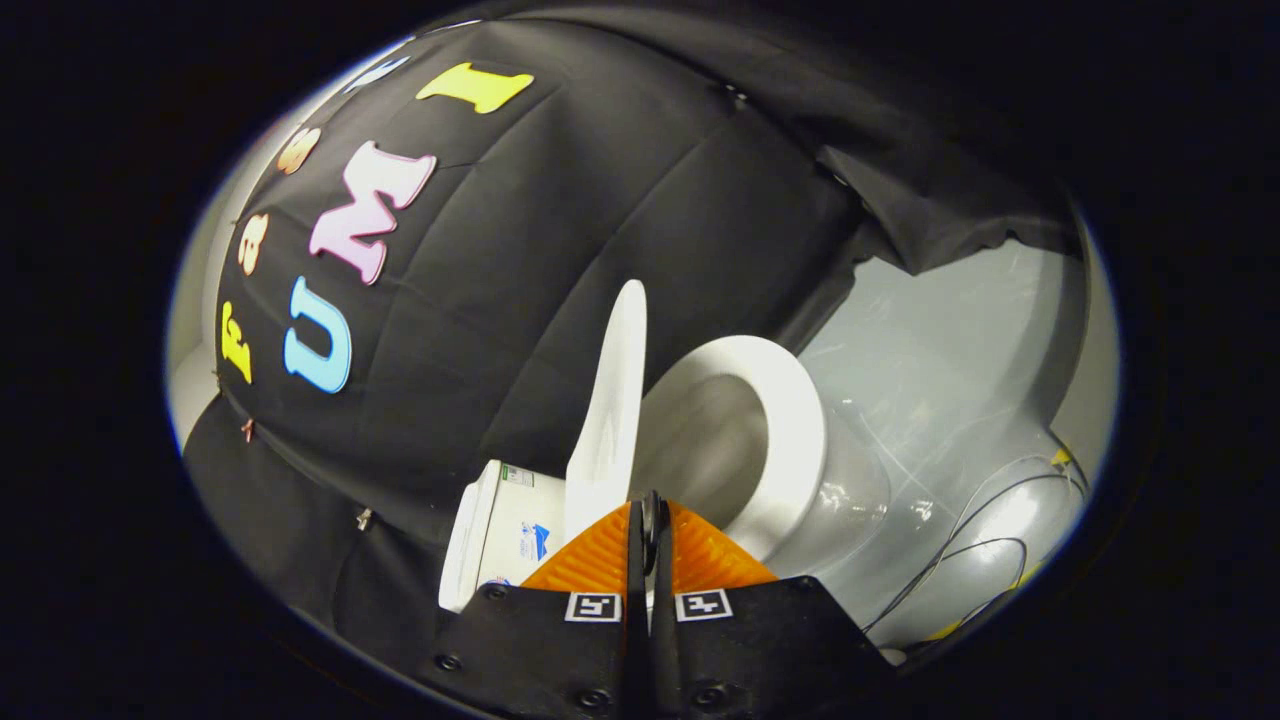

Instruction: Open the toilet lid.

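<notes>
Gripper (pixel 650 510) fingers are sitting closed w/ nothing between. Toilet lid (pixel 612 400) is standing up at 12 o'clock. Job's prob done; next, pulling back.

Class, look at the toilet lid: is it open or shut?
Open. The lid stands raised off the seat, leaving the bowl uncovered. The gripper fingers are closed together, just before the lid's edge.
</notes>
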`<state>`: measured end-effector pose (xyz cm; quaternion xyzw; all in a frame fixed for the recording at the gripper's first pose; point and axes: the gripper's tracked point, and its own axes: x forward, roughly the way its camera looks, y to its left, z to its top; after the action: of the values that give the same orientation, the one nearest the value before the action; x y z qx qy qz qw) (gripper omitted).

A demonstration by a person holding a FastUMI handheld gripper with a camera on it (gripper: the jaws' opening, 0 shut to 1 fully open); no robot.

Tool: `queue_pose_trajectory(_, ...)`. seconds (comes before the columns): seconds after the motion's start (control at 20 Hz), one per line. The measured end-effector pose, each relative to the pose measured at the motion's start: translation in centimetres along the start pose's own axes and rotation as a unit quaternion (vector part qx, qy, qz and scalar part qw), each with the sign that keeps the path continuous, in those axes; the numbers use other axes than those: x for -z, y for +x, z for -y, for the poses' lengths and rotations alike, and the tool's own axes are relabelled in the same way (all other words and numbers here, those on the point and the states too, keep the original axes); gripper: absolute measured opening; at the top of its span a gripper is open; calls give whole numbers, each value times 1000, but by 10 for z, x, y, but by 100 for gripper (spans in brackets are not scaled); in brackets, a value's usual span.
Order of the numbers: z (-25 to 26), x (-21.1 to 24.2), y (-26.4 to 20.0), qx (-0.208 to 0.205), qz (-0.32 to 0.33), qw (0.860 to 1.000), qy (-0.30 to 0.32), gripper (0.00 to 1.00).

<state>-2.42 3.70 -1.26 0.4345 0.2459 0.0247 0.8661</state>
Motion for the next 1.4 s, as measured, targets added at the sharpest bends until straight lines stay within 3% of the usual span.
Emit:
queue_pose_trajectory(0.4, -81, -3, -12, 18, 10, 995, -101, 5)
queue_pose_trajectory(1.0, -153, 10, -16, 52, 37, 985, -159, 5)
queue_pose_trajectory(1.4, -204, 27, -17, 64, 53, 972, -222, 6)
